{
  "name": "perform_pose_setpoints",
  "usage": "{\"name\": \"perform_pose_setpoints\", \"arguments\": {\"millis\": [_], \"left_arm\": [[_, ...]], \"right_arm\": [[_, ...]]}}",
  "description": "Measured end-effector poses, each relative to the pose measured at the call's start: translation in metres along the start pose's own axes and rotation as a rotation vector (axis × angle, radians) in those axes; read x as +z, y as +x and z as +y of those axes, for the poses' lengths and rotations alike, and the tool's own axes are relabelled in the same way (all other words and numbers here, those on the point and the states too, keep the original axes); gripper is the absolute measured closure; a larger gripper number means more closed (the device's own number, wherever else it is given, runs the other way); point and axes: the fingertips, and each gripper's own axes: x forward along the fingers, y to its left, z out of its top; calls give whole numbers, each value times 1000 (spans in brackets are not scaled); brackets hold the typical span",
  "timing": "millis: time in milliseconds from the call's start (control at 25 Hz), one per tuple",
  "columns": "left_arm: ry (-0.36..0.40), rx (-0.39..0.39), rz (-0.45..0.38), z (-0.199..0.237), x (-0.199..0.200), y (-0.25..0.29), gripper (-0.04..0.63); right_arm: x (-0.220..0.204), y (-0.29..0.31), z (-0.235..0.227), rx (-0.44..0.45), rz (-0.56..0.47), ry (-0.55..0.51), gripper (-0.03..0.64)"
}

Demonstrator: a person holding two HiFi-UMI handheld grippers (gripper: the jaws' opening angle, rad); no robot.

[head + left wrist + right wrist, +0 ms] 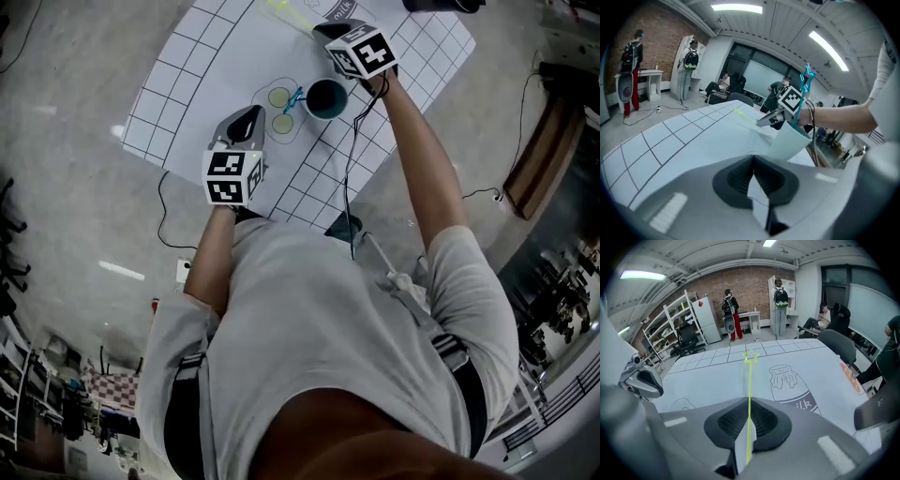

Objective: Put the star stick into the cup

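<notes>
The cup point(326, 97) sits on a white sheet with squares point(206, 66). A blue star stick point(803, 93) pokes out of the top of the cup. The right hand-held gripper point(749, 413) is just behind the cup, on the side away from the person. Its jaws pinch a thin yellow-green star stick point(750, 380). The star end of that stick points away from the cup, next to a drawing of a milk bottle point(790, 380). The left hand-held gripper point(754, 168) is near the cup, on the person's side. Its jaws are pressed together with nothing in them.
</notes>
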Motion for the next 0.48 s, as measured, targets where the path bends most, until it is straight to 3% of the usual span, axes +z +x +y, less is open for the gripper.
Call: {"name": "perform_pose_setpoints", "arguments": {"millis": [480], "left_arm": [[38,6,-43,-10,18,-12,594]], "right_arm": [[19,-91,-8,-54,-312,194,603]]}}
